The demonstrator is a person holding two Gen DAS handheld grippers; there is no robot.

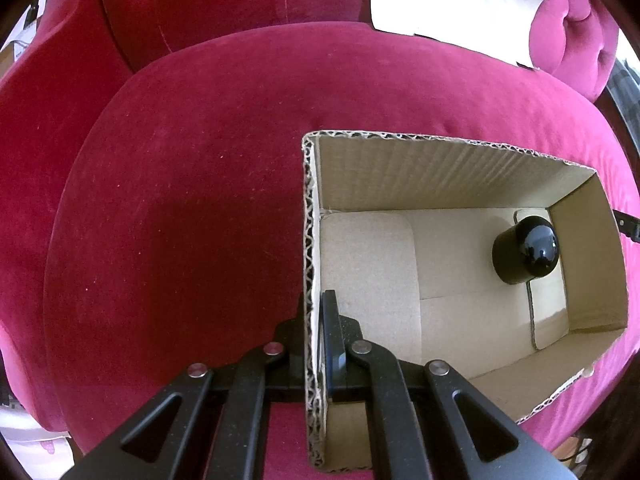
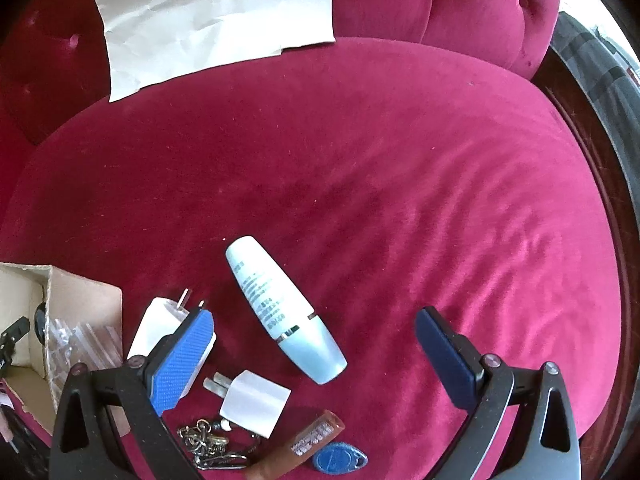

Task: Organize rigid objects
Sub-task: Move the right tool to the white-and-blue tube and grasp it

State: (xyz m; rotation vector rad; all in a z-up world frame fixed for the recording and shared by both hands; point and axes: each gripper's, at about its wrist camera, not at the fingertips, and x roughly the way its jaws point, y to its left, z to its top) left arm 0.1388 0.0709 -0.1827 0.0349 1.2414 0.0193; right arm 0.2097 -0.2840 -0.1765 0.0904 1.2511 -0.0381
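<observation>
My left gripper (image 1: 316, 320) is shut on the left wall of an open cardboard box (image 1: 310, 240) that sits on a red velvet cushion (image 1: 180, 200). A black domed cylinder (image 1: 526, 250) stands inside the box at its far right. My right gripper (image 2: 316, 344) is open above a light blue and white bottle (image 2: 280, 308) lying on the cushion. Beside it lie two white plug adapters (image 2: 256, 402) (image 2: 154, 326), a keychain (image 2: 208, 446), a brown stick (image 2: 304, 446) and a blue key fob (image 2: 340, 458). The box corner (image 2: 80, 312) shows at the left.
A crumpled sheet of paper (image 2: 216, 16) leans on the tufted sofa back (image 2: 460, 4). The cushion stretches wide to the right of the bottle (image 2: 440, 200). A dark wooden sofa edge (image 2: 592, 152) runs along the right.
</observation>
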